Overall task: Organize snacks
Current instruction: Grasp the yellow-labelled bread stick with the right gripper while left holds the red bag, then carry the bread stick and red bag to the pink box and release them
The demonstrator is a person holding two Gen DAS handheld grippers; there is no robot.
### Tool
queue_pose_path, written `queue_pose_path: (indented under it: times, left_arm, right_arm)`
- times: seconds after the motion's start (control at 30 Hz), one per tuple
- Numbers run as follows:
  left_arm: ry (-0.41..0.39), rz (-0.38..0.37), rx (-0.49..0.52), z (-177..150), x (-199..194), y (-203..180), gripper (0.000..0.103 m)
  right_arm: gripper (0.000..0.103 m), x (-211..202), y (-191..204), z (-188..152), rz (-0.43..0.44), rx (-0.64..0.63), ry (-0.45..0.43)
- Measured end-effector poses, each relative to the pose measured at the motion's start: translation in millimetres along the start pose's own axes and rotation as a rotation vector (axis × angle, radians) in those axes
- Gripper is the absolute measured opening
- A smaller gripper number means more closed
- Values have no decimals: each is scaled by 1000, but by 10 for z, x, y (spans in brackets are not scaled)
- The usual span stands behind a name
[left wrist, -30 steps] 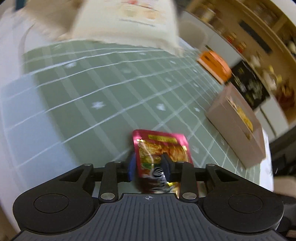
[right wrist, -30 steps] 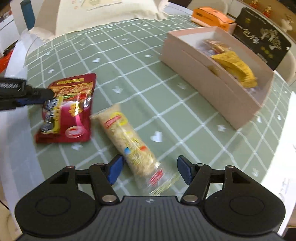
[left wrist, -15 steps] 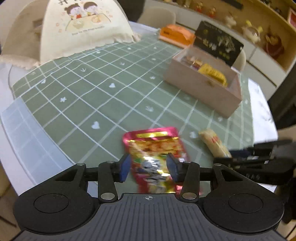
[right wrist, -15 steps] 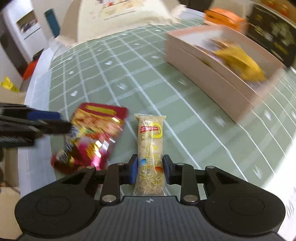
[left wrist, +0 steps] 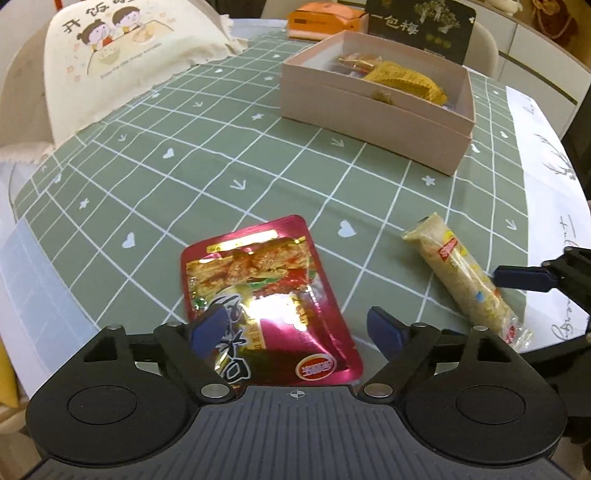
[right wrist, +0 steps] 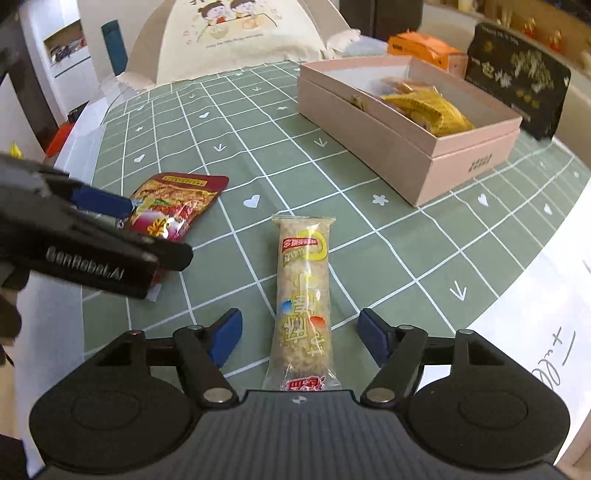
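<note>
I'm seeing the pink box (right wrist: 388, 144) holding yellow packets (right wrist: 428, 109); I'm keeping both grippers, left (left wrist: 295, 330) and right (right wrist: 300, 334), spread wide.

Two packets lie on the tablecloth (left wrist: 229, 155) near my edge of the table: the flat pouch (left wrist: 266, 299) on the left, the long rice bar (right wrist: 303, 295) to its right, apart. Beyond them, toward the far right, sits the open box (left wrist: 373, 110) with wrapped snacks (left wrist: 402, 83) inside. Behind it stand two cartons (left wrist: 325, 18); the cloth cover (left wrist: 129, 48) sits at the far left.
</note>
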State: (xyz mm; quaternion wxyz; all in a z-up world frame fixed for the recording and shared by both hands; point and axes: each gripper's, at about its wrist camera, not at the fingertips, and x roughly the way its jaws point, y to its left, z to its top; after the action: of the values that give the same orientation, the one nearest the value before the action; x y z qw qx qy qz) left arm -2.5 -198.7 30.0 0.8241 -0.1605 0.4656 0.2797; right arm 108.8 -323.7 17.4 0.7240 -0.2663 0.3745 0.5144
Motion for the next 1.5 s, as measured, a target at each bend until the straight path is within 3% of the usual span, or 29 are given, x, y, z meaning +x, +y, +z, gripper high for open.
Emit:
queue_pose_path:
  times: [0.1,0.2,0.33,0.43,0.53,0.63,0.7,0.77,0.83,0.9,1.0,1.07,1.13,1.23,1.4,1.5]
  left_arm:
    - [-23,-48,-84,-24,-82,118,81]
    - [-104,-47,-212,-117,-293,417,77]
    - [-47,-103,-324,-110,-181,663,76]
    - [-22,-88,-265,-5,-15,547,76]
    - [-7,-80,-154,55,112,300,87]
    - [0,-43,-23,53,157,65,87]
    - [-3,-36,4,27,157,-14,87]
    - [-12,-40,-21,-5,119,-17,78]
    - [-22,-60,-37,-34,66,-5,64]
    - [-21,-83,-56,-82,11,14,62]
    - [-26,-121,-70,-161,-77,25,57]
    - [-48,-150,-88,-180,-165,46,48]
    - [-73,-180,-106,-173,-254,84,41]
    - [-71,-205,-103,-133,-266,110,40]
    - [-21,-408,-216,-130,-119,168,39]
    - [-6,-443,-260,-144,-6,185,45]
  right_arm:
    - [81,5,3,-48,-12,0,-25]
    - [85,9,8,-71,-20,2,-36]
    - [92,30,15,-92,-22,6,-47]
    - [94,43,22,-102,-25,9,-51]
    - [97,48,20,-102,-25,10,-50]
    - [103,69,24,-112,-19,5,-43]
    - [103,66,28,-131,-19,5,-54]
    - [103,58,25,-159,-15,1,-70]
    - [103,48,11,-160,-3,-12,-67]
    - [99,39,-25,-119,9,-6,-50]
    - [77,53,-19,-16,-14,-9,-49]
    - [32,33,25,67,-13,-15,-45]
    - [28,34,83,128,-12,-27,-19]
    - [28,19,126,125,18,-10,-5]
    - [28,-27,160,79,28,6,2]
    - [28,-50,148,51,35,26,4]
